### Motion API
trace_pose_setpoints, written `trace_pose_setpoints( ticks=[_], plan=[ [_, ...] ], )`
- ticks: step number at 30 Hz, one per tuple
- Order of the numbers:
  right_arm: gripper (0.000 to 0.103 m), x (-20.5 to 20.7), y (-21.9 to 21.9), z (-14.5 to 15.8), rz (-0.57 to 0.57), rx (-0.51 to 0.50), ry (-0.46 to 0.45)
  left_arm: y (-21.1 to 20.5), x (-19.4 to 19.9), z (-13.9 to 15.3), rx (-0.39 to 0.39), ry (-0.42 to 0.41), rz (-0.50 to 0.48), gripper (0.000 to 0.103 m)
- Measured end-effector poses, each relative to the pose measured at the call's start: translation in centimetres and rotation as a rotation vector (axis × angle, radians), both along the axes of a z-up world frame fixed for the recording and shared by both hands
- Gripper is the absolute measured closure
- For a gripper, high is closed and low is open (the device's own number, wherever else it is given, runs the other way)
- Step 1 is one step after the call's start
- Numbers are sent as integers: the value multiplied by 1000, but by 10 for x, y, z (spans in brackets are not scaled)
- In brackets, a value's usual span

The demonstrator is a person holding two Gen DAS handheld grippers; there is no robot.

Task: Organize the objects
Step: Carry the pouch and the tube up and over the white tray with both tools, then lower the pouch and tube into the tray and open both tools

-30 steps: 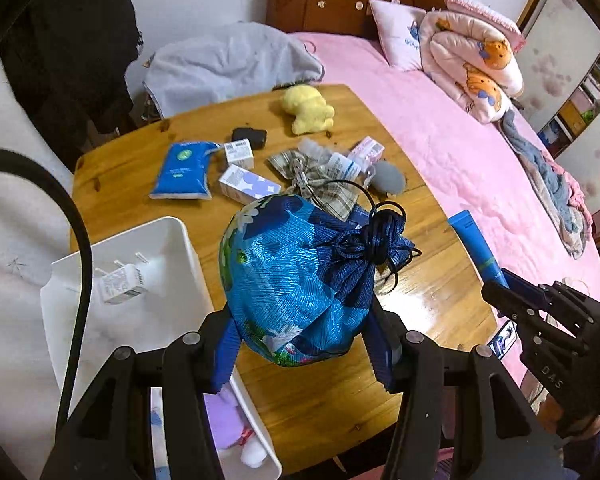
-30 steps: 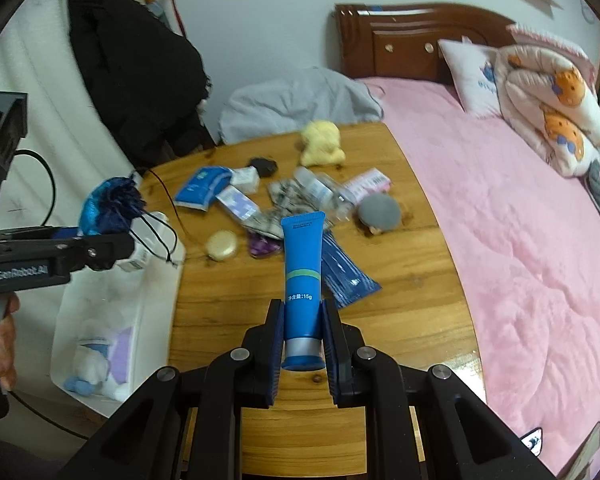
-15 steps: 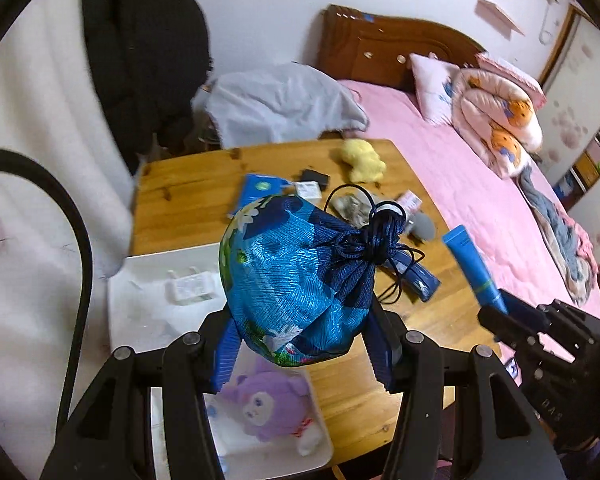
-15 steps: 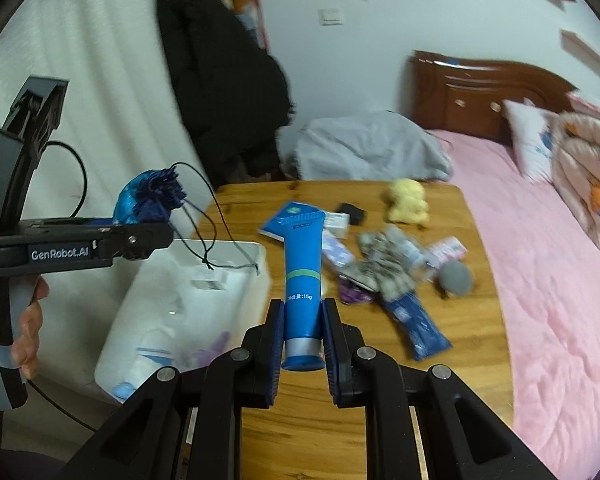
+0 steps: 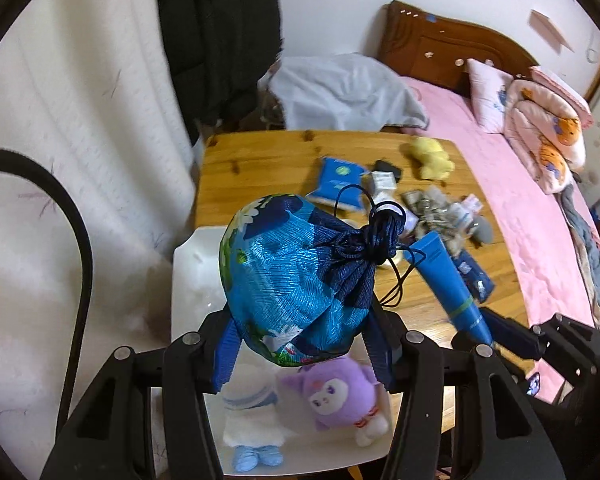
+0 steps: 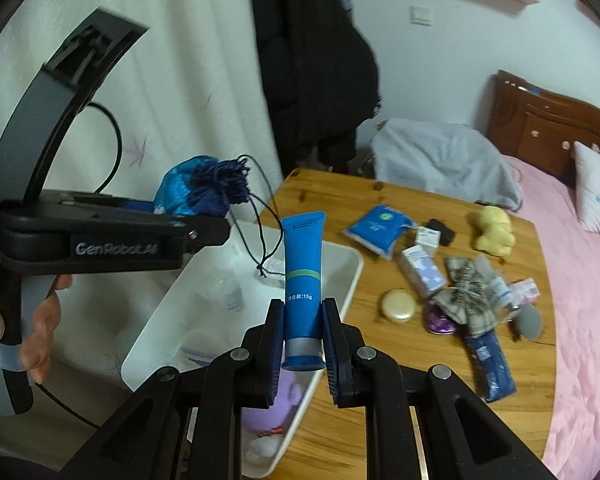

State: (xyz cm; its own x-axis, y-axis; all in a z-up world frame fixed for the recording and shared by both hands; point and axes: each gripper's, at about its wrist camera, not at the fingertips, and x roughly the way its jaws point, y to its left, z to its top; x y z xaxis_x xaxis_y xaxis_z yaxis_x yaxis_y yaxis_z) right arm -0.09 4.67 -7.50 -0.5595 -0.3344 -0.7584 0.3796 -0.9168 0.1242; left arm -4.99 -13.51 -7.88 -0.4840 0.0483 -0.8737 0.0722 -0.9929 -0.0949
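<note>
So, my left gripper (image 5: pixel 304 356) clamps the pouch (image 5: pixel 296 276), my right (image 6: pixel 303 344) the tube (image 6: pixel 302 276), both over the bin (image 6: pixel 340 280); toys are in, table (image 6: pixel 380 344) clutter remains.

Wooden table (image 5: pixel 256 160): white bin (image 6: pixel 340 276), scattered toiletries, yellow plush (image 6: pixel 493 231).

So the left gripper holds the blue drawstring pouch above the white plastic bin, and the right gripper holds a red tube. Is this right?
Not quite: the tube in the right gripper is blue, as the right wrist view shows. The left gripper does hold the blue drawstring pouch above the white plastic bin.
</note>
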Motion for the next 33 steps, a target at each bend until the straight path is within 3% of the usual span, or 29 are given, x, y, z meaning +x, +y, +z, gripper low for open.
trace_pose_setpoints(
  ticks=[16, 24, 25, 29, 33],
  plan=[
    [84, -8, -59, -82, 157, 126, -207, -18, -12, -98, 46, -225, 41, 45],
    [83, -3, -69, -102, 214, 153, -278, -21, -11, -119, 33, -292, 50, 44],
    [81, -2, -71, -104, 223, 157, -284, -21, -10, -121, 32, -301, 52, 44],
    [52, 3, -74, -102, 246, 157, -264, -22, -10, -126, 27, -341, 77, 36],
    [49, 9, -75, -96, 254, 167, -219, -23, -9, -124, -4, -345, 96, 23]
  ],
)
